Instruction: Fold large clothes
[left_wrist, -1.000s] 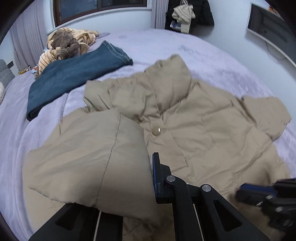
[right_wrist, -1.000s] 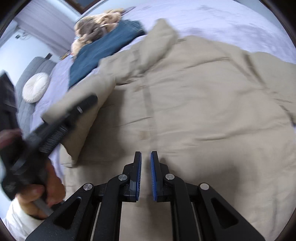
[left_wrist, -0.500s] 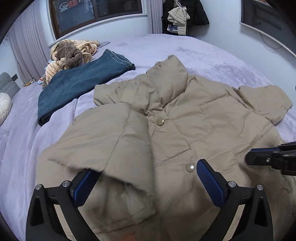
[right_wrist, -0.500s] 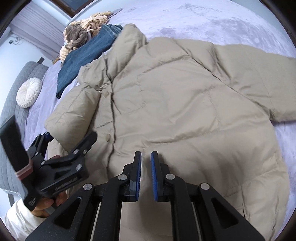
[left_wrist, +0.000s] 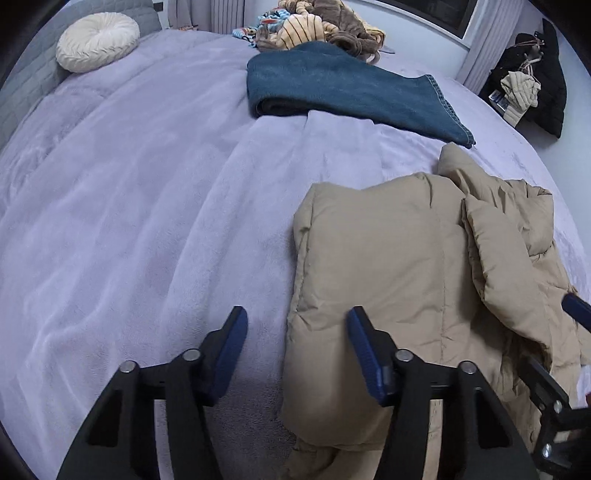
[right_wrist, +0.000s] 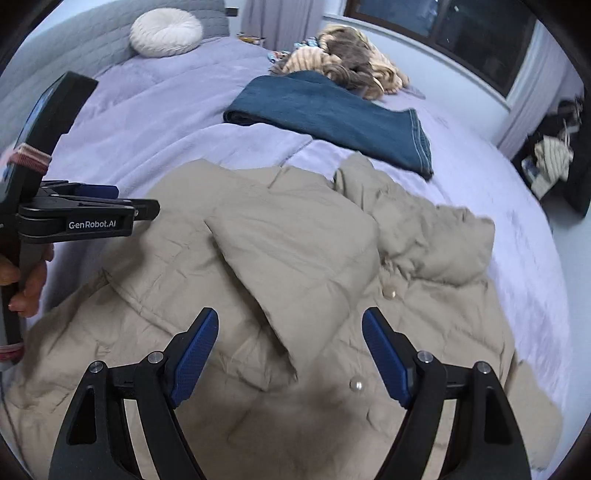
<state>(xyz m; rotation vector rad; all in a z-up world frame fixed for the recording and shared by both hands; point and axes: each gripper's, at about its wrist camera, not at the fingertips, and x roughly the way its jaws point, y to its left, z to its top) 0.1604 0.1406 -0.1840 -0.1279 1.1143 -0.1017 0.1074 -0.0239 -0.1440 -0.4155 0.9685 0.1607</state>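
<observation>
The tan padded jacket (right_wrist: 314, 266) lies front side up on the lilac bed cover (left_wrist: 147, 221), spread across the near part of the bed. One sleeve (right_wrist: 291, 258) is folded inward across the chest panel, and its cuff end points toward the right gripper. Two snap buttons (right_wrist: 388, 292) are visible along the front placket. The collar (right_wrist: 439, 236) is bunched at the far end of the jacket.

Right gripper (right_wrist: 290, 354): the jaws have just been opening and now stand wide apart. In the right wrist view the folded sleeve's cuff and the front panel lie between and beyond the two blue pads. The pads do not press on the fabric; whether the tips touch it cannot be determined.

Left gripper (left_wrist: 295, 350): the jaws have just been closing from a wider setting and stand at a moderate gap. In the left wrist view the jacket's folded outer edge lies in the gap, nearer the right-hand finger; the left-hand finger is over bare bed cover. No fabric is clamped. A hand (right_wrist: 26, 280) holds this gripper's handle at the left margin of the right wrist view.

Beyond the jacket lie folded blue jeans (right_wrist: 332, 114), apart from the collar. Behind the jeans is a heap of striped and brown clothing (right_wrist: 351, 66). A round white cushion (right_wrist: 166, 33) rests at the grey headboard (right_wrist: 74, 44).
</observation>
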